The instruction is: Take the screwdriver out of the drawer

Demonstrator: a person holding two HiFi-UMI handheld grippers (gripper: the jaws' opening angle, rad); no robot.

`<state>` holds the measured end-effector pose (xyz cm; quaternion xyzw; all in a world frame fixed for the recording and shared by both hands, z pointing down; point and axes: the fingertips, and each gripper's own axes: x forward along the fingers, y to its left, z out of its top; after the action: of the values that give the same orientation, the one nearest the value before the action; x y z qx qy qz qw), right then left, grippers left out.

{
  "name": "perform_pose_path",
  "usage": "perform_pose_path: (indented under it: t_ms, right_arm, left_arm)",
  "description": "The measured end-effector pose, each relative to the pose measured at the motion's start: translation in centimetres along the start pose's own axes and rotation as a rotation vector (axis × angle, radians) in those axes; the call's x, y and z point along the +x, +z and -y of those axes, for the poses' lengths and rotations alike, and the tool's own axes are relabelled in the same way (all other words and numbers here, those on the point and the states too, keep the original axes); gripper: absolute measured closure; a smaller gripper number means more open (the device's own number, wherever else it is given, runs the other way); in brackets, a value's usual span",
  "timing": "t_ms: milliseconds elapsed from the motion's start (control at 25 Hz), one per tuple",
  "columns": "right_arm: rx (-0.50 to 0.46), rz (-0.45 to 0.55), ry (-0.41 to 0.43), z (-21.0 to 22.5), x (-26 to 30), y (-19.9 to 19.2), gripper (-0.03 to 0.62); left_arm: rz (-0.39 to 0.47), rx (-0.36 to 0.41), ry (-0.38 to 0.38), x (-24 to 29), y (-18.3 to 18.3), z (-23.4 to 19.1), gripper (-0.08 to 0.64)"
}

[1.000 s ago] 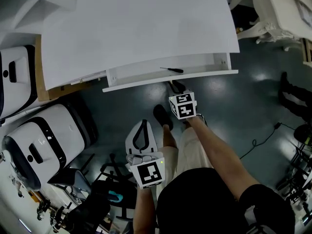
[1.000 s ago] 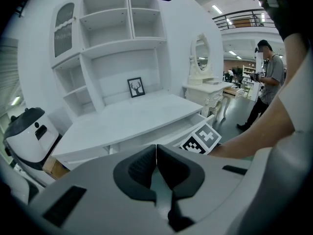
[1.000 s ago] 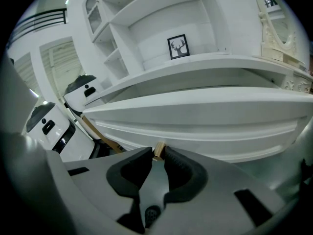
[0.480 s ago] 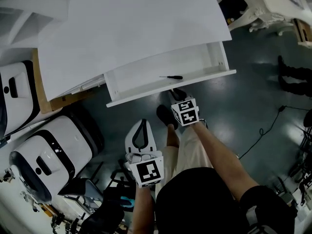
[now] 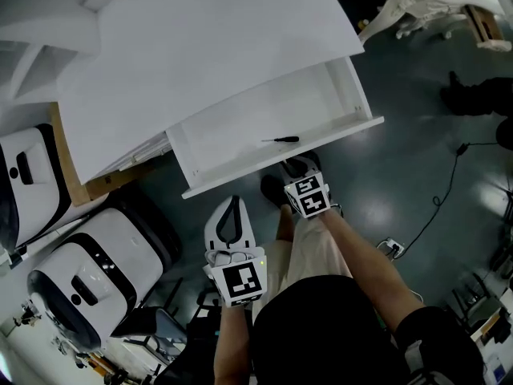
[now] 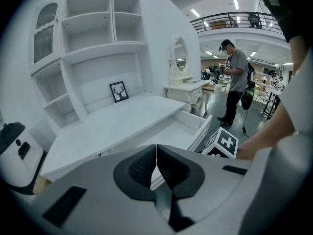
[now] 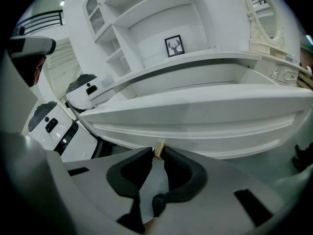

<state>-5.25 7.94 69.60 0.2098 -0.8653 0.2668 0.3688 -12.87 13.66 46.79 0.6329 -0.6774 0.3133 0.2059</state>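
Observation:
A black-handled screwdriver (image 5: pixel 280 139) lies in the open white drawer (image 5: pixel 240 131), near its front wall. My right gripper (image 5: pixel 295 167) is at the drawer front (image 7: pixel 195 114), its jaws shut on a small tan knob (image 7: pixel 158 150) there. My left gripper (image 5: pixel 234 202) hangs lower left of the drawer, away from it, with its jaws shut on nothing. In the left gripper view the closed jaws (image 6: pixel 156 151) point at the desk, and the drawer (image 6: pixel 183 129) shows beyond them. The screwdriver is hidden in both gripper views.
The white desk top (image 5: pixel 208 46) overhangs the drawer. Two white and black machines (image 5: pixel 84 259) (image 5: pixel 24 175) stand on the floor at the left. A cable (image 5: pixel 441 207) runs over the dark floor at the right. A person (image 6: pixel 238 80) stands far off beside a white dressing table (image 6: pixel 188 87).
The drawer has slid farther out of the desk, with my right gripper drawing back along with its front. More of the drawer floor around the screwdriver shows. The left gripper has barely shifted.

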Motion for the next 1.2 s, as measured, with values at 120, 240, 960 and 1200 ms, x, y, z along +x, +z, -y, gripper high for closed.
perform_pose_path:
  t_ms: [120, 240, 960, 1200]
  right_arm:
    - [0.013, 0.006, -0.005, -0.2, -0.4, -0.8, 0.502]
    - [0.028, 0.009, -0.012, -0.5, -0.9, -1.6, 0.502]
    - [0.063, 0.007, -0.040, -1.0, -2.2, -2.4, 0.491]
    - [0.079, 0.038, -0.048, -0.5, -4.3, -1.9, 0.486]
  left_arm:
    - [0.001, 0.010, -0.028, 0.2, -0.1, 0.4, 0.537]
    - [0.006, 0.025, -0.052, 0.3, 0.1, 0.9, 0.535]
    - [0.012, 0.087, -0.145, 2.2, 0.3, 2.1, 0.535]
    - [0.001, 0.080, -0.155, 3.4, 0.8, 1.9, 0.535]
